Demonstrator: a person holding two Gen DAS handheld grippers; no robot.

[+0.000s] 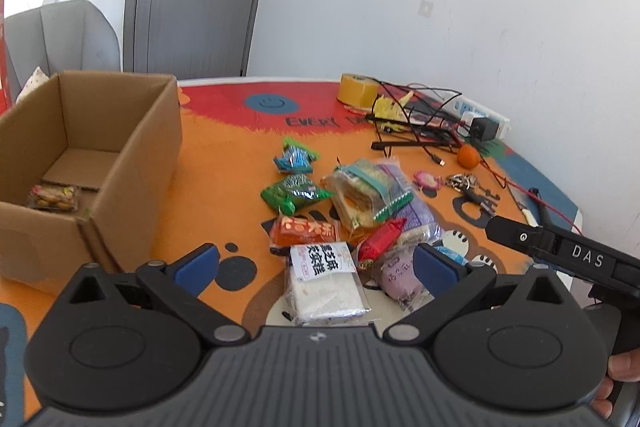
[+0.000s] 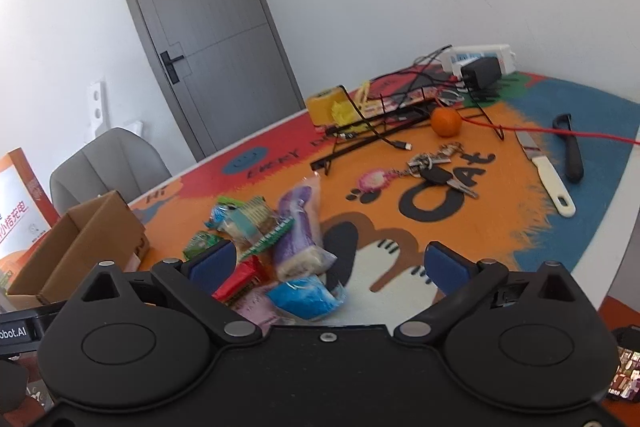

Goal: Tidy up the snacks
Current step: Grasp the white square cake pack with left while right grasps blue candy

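Note:
A pile of wrapped snacks lies on the orange mat: a white packet (image 1: 326,281), an orange packet (image 1: 306,231), green packets (image 1: 294,191), a blue-green packet (image 1: 295,158), a red one (image 1: 380,238) and a purple pack (image 2: 298,227). An open cardboard box (image 1: 132,147) stands at the left with one snack packet (image 1: 52,197) inside. My left gripper (image 1: 316,263) is open and empty, just above the white packet. My right gripper (image 2: 328,263) is open and empty over the pile's near edge, by a blue packet (image 2: 304,297).
A tape roll (image 1: 358,91), tangled cables (image 1: 420,119), a power strip (image 2: 476,57), an orange (image 2: 446,121), keys (image 2: 436,171), a knife (image 2: 546,175) and a black peeler (image 2: 572,151) lie at the far and right side. A grey chair (image 2: 108,163) stands behind the table.

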